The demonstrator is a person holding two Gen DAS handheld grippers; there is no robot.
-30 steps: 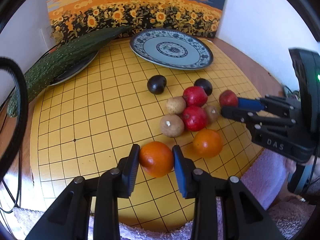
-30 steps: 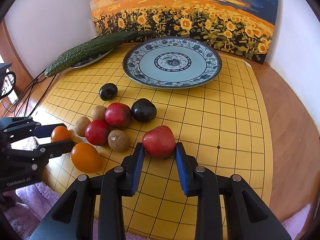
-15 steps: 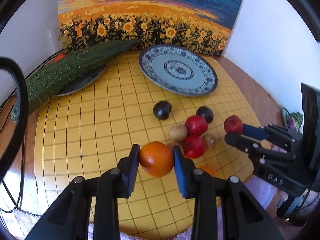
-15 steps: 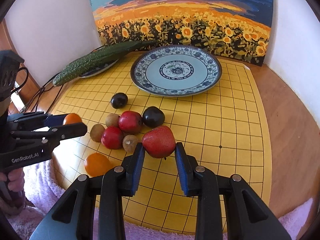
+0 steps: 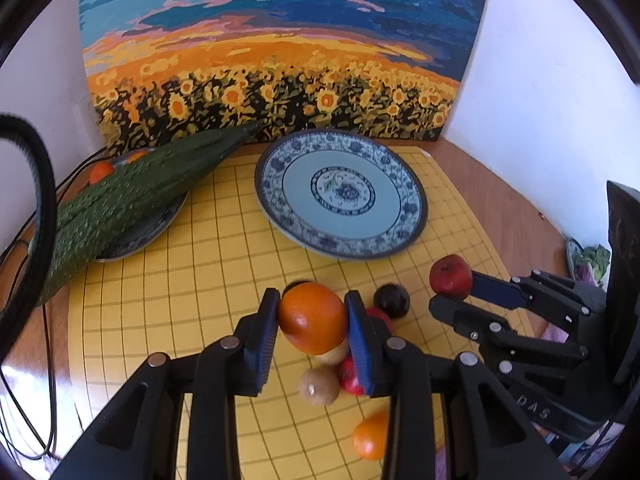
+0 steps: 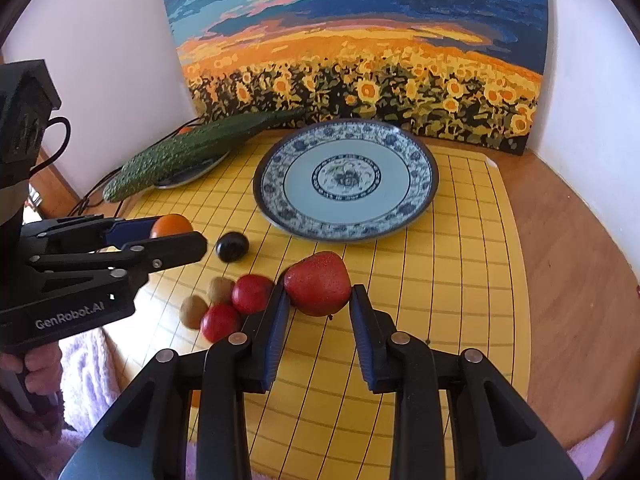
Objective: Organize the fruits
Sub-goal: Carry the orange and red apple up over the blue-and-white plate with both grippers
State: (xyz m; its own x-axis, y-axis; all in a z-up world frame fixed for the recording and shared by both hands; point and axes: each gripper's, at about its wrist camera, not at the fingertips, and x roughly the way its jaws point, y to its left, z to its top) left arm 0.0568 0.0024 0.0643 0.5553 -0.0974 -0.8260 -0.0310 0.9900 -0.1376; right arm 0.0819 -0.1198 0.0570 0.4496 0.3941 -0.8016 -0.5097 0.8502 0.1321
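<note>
Between left gripper pads: orange.

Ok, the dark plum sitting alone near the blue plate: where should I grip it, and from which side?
Grip the dark plum across its widest middle, coming straight down from above. It is round with no handle, and bare board shows around it in the right wrist view; the brown fruits lie nearer, so a low approach might nudge them.

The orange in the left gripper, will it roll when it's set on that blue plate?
Probably. The orange is round and smooth, so it could roll once released. The blue plate dips toward its centre with a raised rim, likely stopping it. It looks firm between the fingers, undented.
</note>
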